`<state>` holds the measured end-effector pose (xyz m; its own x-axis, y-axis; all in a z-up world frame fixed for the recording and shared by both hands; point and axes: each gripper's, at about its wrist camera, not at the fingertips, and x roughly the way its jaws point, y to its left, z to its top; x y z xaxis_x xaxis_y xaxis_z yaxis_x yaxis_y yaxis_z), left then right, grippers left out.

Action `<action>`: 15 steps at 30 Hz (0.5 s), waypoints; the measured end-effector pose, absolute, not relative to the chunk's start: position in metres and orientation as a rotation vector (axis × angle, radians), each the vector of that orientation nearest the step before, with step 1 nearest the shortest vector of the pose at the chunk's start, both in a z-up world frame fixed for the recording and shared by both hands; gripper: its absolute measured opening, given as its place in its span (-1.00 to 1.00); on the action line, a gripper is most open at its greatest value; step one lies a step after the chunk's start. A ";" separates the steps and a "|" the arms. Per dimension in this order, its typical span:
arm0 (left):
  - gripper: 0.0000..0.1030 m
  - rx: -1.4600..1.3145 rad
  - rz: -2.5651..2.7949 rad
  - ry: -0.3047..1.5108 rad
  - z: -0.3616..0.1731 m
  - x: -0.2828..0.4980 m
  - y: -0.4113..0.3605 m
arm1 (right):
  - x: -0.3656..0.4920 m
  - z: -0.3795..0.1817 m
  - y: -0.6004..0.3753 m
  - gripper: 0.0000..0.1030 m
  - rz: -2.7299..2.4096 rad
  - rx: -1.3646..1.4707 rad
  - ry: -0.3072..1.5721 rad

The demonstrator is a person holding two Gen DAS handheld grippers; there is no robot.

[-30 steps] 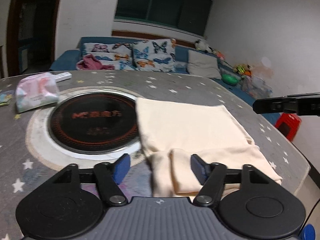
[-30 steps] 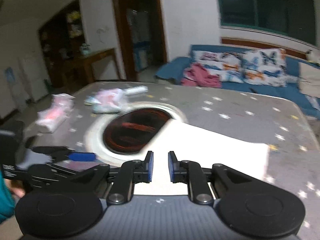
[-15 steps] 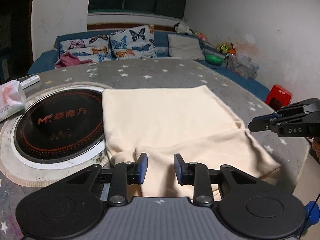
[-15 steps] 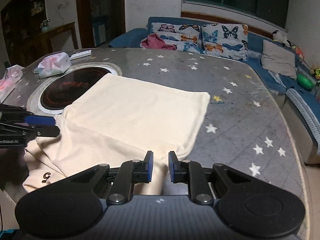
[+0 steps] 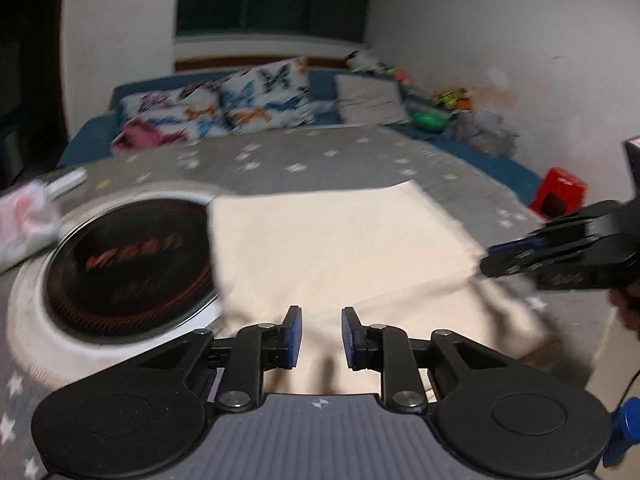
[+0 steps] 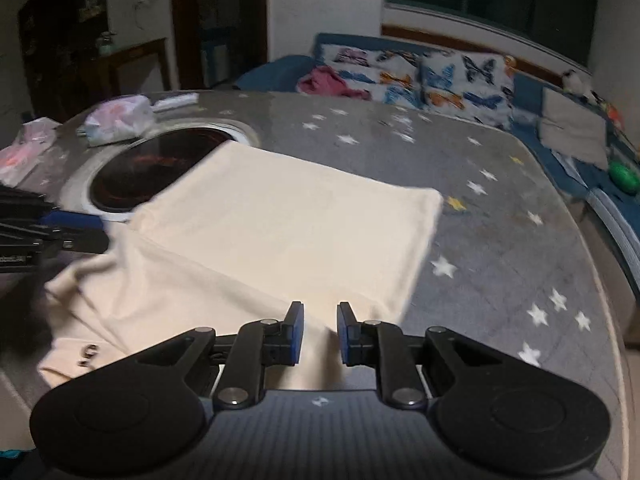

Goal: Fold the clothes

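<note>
Grey, star-printed cloth covers the table point(image 6: 500, 208), which fills the ground ahead of both grippers. Beyond its far edge runs a blue sofa point(image 6: 280, 70) with butterfly cushions point(image 5: 264, 96). A round black cooktop point(image 5: 128, 264) is set into the table, ahead and left of the left gripper point(image 5: 320, 336).

On the table lies the cream garment point(image 6: 288, 232), partly folded; one far corner overlaps the cooktop's rim. It spreads directly ahead of both grippers, and its near edge passes under their fingertips.

The left gripper's jaws have just been closing and now stand narrow, with cream fabric in the gap between them; whether the pads press it I cannot tell. The right gripper point(image 6: 320, 332) is likewise narrow, its pads over the garment's near edge, with a fold rising into the gap; whether it grips is unclear.
</note>
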<state>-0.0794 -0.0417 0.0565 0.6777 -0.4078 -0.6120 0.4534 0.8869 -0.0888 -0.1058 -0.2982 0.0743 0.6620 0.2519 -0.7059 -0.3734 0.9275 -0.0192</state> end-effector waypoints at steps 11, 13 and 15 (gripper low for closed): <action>-0.51 0.150 -0.419 0.717 0.036 -0.081 -0.022 | -0.105 0.059 -0.284 -0.68 0.399 -0.225 0.810; -0.51 0.130 -0.400 0.724 0.039 -0.081 -0.012 | -0.106 0.062 -0.283 -0.66 0.399 -0.224 0.806; -0.53 0.120 -0.400 0.708 0.045 -0.082 -0.011 | -0.107 0.065 -0.280 -0.61 0.407 -0.226 0.793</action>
